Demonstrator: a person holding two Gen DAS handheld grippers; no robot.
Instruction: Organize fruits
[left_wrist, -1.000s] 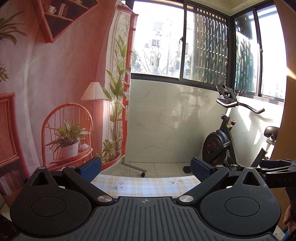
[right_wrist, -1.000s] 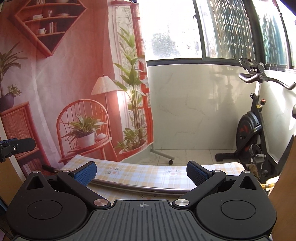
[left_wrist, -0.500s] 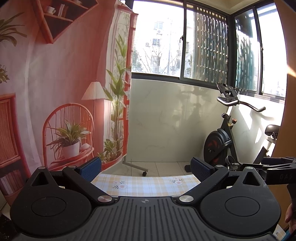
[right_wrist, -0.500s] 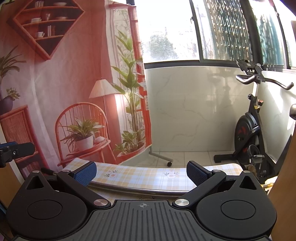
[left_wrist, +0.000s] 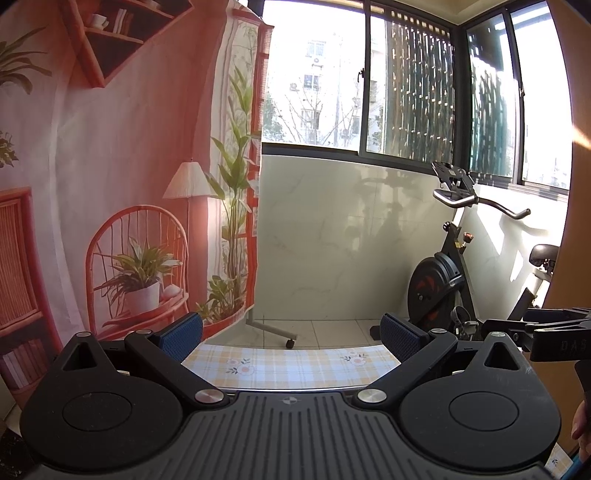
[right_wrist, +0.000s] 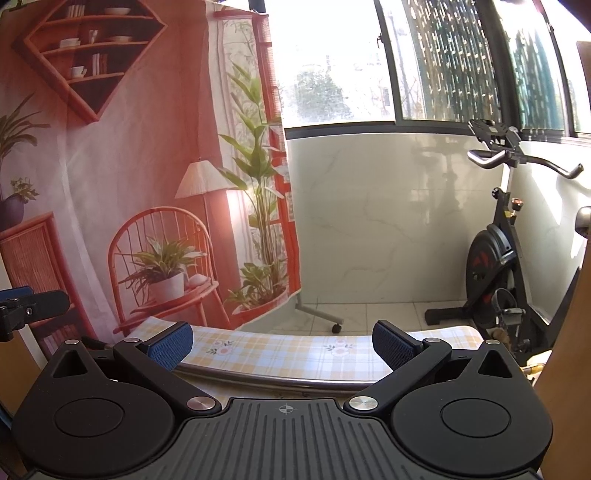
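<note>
Fruits are nowhere in our view, so we judge nothing is sorted yet. Our left gripper (left_wrist: 291, 332) and right gripper (right_wrist: 282, 338) both gape empty, aimed level over the checked tablecloth (right_wrist: 280, 352). Next we must tilt down to find them.

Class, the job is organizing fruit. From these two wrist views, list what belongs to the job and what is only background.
Belongs to the job:
left gripper, open, empty
right gripper, open, empty
table with checked cloth
No fruit is in view.

Only background:
exercise bike
printed wall hanging
window
wheeled stand foot
</note>
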